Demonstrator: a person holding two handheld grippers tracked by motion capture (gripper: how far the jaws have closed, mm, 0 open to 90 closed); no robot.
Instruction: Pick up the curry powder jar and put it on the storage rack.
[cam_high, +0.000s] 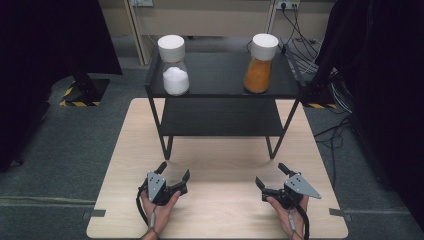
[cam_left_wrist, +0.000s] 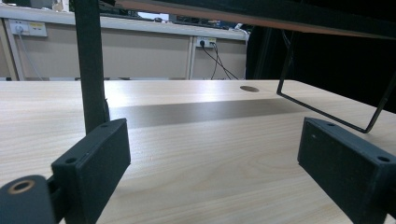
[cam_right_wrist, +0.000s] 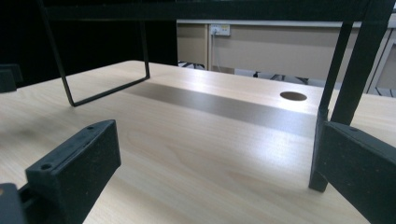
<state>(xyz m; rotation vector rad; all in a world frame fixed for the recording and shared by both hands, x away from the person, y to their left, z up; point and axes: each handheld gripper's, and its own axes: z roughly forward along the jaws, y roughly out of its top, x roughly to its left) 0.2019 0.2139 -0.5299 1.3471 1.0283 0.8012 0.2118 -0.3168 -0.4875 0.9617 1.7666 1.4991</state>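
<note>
A: Nearest to the camera, the left gripper (cam_high: 173, 171) and the right gripper (cam_high: 270, 175) are held low over the front part of the wooden table (cam_high: 220, 160). The jaws of both are spread wide, and nothing is gripped between them.

B: Is anything touched by them?

A: No. In both gripper views only bare table is seen between the jaws. The black two-level rack (cam_high: 222, 92) stands further back, well apart from both grippers.

B: And where are the jars?

A: On the upper shelf. The jar with white content (cam_high: 174, 72) is placed at the left, the jar with orange content (cam_high: 260, 62) at the right. Both are upright and closed by white lids.

B: Which step is in hand, then?

A: It is judged to be the start: no reach is made yet. For the next move, a gripper must be lifted and carried forward to the shelf height, and its open jaws must be set around a jar body.
</note>
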